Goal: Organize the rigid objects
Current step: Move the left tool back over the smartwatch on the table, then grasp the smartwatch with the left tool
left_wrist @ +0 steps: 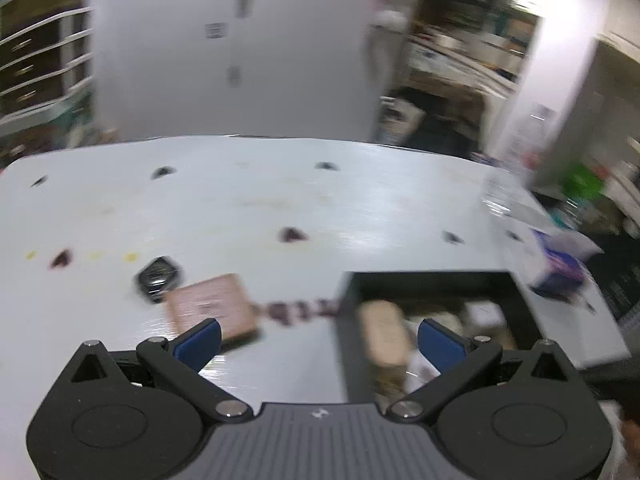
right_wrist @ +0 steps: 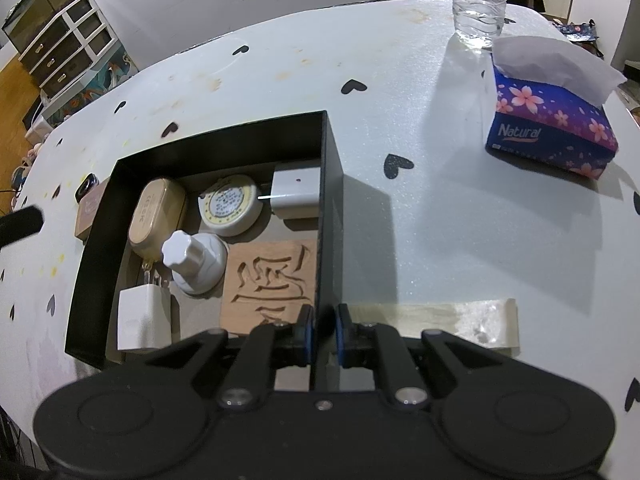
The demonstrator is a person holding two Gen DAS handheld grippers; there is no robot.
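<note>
A black open box [right_wrist: 332, 184] stands on the white table [right_wrist: 440, 220]. Inside lie a tan case [right_wrist: 158, 212], a round tin [right_wrist: 230, 210], a white cube adapter [right_wrist: 296, 194], a white jar [right_wrist: 192, 260], a carved wooden block [right_wrist: 272, 276] and a white charger [right_wrist: 144, 316]. My right gripper [right_wrist: 325, 332] is shut on the box's right wall. Left of the box lie a pinkish flat box [left_wrist: 212, 306] and a small black object [left_wrist: 158, 278]. My left gripper [left_wrist: 320, 336] is open and empty, over the black box's [left_wrist: 436, 276] left wall and near the pinkish box. The left wrist view is blurred.
A tissue pack [right_wrist: 552, 128] and a water bottle [right_wrist: 480, 4] stand at the far right of the table. A strip of tape [right_wrist: 452, 320] is stuck down beside the right gripper. A drawer unit [right_wrist: 68, 44] stands beyond the table's left end.
</note>
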